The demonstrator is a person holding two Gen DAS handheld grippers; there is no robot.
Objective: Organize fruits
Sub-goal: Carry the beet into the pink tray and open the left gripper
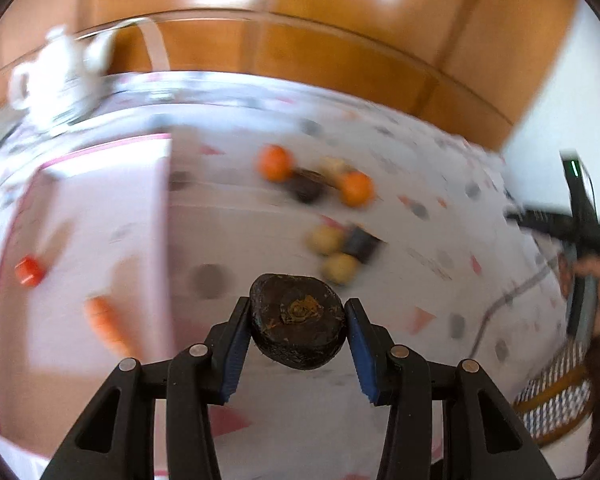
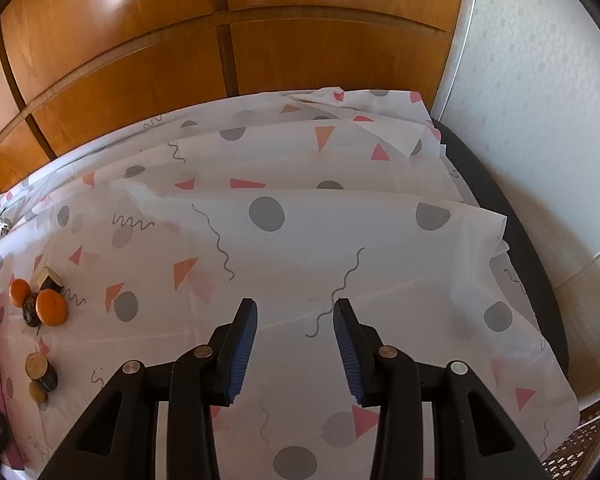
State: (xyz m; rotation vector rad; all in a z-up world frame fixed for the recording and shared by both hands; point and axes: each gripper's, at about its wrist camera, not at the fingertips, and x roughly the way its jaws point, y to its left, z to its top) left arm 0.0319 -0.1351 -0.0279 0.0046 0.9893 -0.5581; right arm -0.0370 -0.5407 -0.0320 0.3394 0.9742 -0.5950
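Observation:
My left gripper (image 1: 298, 307) is shut on a dark, almost black round fruit (image 1: 298, 330) with an orange-brown stem scar, held off the table between the blue pads. Beyond it, blurred, lie two oranges (image 1: 275, 162) (image 1: 356, 188) around another dark fruit (image 1: 306, 186). Nearer are two yellowish round pieces (image 1: 326, 238) and a dark block (image 1: 362, 245). My right gripper (image 2: 296, 306) hangs open over bare patterned cloth with nothing between its fingers. The same oranges (image 2: 51, 307) and dark fruit (image 2: 31, 313) sit far to its left.
A pink-rimmed white tray (image 1: 100, 208) on the left holds a carrot (image 1: 107, 325) and a small red piece (image 1: 29, 271). A white teapot (image 1: 62, 76) stands at the back left. A wooden cabinet (image 2: 220, 60) backs the table. A hand (image 1: 598, 296) holds the other gripper at right.

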